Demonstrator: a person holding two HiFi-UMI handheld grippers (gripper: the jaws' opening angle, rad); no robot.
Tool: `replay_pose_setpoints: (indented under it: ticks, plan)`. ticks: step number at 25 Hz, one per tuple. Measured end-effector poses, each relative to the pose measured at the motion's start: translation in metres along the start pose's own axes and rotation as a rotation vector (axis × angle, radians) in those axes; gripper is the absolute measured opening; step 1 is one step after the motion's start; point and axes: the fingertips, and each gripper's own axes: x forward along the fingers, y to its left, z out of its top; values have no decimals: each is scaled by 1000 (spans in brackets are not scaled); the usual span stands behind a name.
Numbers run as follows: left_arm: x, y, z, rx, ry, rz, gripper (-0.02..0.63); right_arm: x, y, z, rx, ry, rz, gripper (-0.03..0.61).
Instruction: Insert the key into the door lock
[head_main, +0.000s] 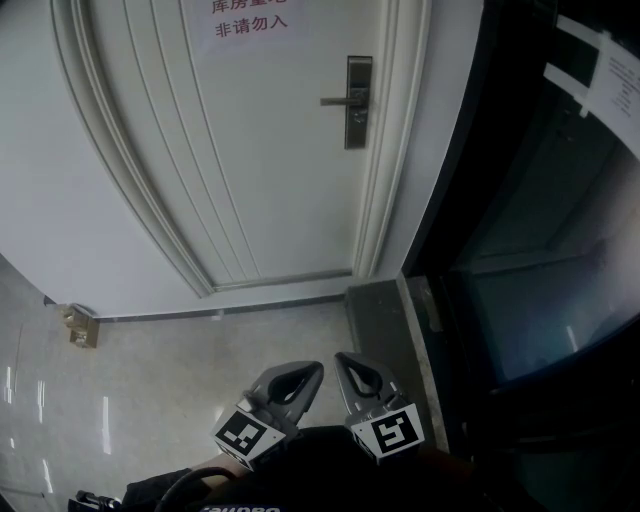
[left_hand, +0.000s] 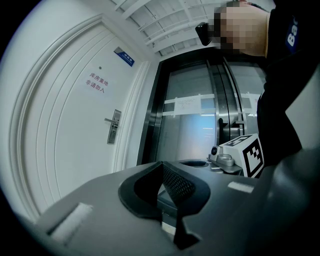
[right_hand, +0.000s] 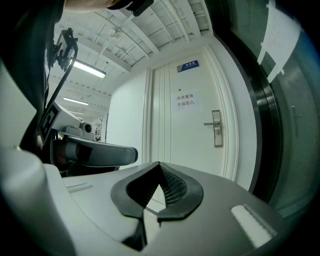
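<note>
Metal door lock (head_main: 358, 102): a narrow plate on a white door (head_main: 270, 150), long axis upright along the door's edge. Its lever handle (head_main: 335, 101) lies level and points away from that edge, toward the door's middle.

Position: well ahead of both sets of jaws and apart from them. In the left gripper view the door lock (left_hand: 114, 126) sits above and to the left of the jaw tips. In the right gripper view it (right_hand: 216, 129) sits above and to the right.

Left gripper (left_hand: 161, 175): jaws clenched, tips meeting, nothing seen between them. Right gripper (right_hand: 160, 172): likewise clenched, nothing seen between the pads.

Head view only: both grippers side by side, left gripper (head_main: 308, 372) and right gripper (head_main: 347, 363), over pale floor tiles (head_main: 200, 360); the door's foot.

Gripper views only: blue sign (right_hand: 187, 65) above the door. The left gripper view adds the right gripper's marker cube (left_hand: 248, 154) and dark-framed glass panels (left_hand: 190, 120) beside the door.

Red-lettered notice (head_main: 250, 20): on the door, in all three views.
</note>
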Motion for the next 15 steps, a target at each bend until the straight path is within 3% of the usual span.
replay_pose_setpoints:
  ticks: [15]
  plan:
    - [-5,4,5,0,-18,16,20,0,-8,18,11,-43,9,0]
